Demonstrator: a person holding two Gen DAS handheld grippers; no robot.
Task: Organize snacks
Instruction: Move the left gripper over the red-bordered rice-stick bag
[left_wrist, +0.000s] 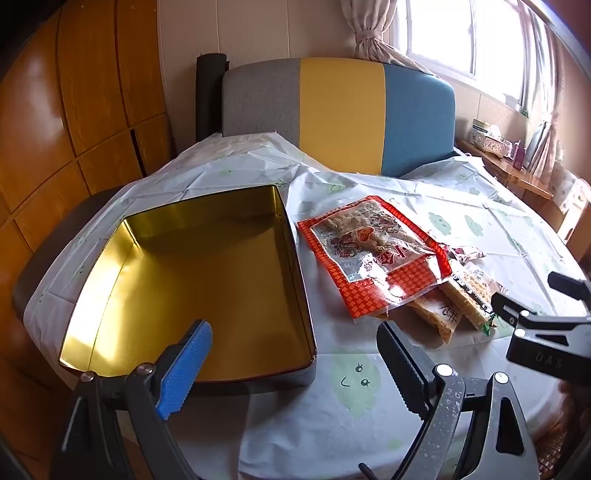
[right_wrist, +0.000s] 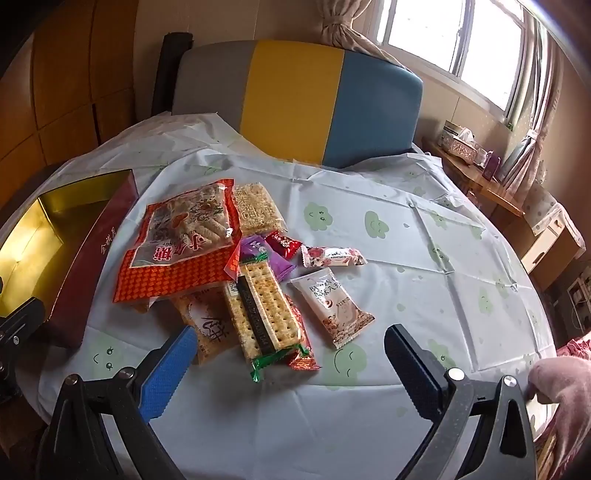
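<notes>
An open tin box (left_wrist: 207, 280) with a gold inside stands empty on the left of the table; it also shows in the right wrist view (right_wrist: 44, 236). A pile of snacks lies to its right: a big red bag (right_wrist: 177, 240), also in the left wrist view (left_wrist: 373, 254), a cracker pack (right_wrist: 266, 310), a white packet (right_wrist: 332, 306), and small purple (right_wrist: 262, 258) and red (right_wrist: 282, 243) sweets. My left gripper (left_wrist: 295, 365) is open and empty over the tin's near right corner. My right gripper (right_wrist: 288, 373) is open and empty just in front of the cracker pack.
The round table has a pale cloth (right_wrist: 424, 258) with green smiley clouds. A grey, yellow and blue chair back (right_wrist: 295, 99) stands behind it. A wooden wardrobe (left_wrist: 74, 110) is on the left; a side shelf with boxes (right_wrist: 465, 147) is at the right under the window.
</notes>
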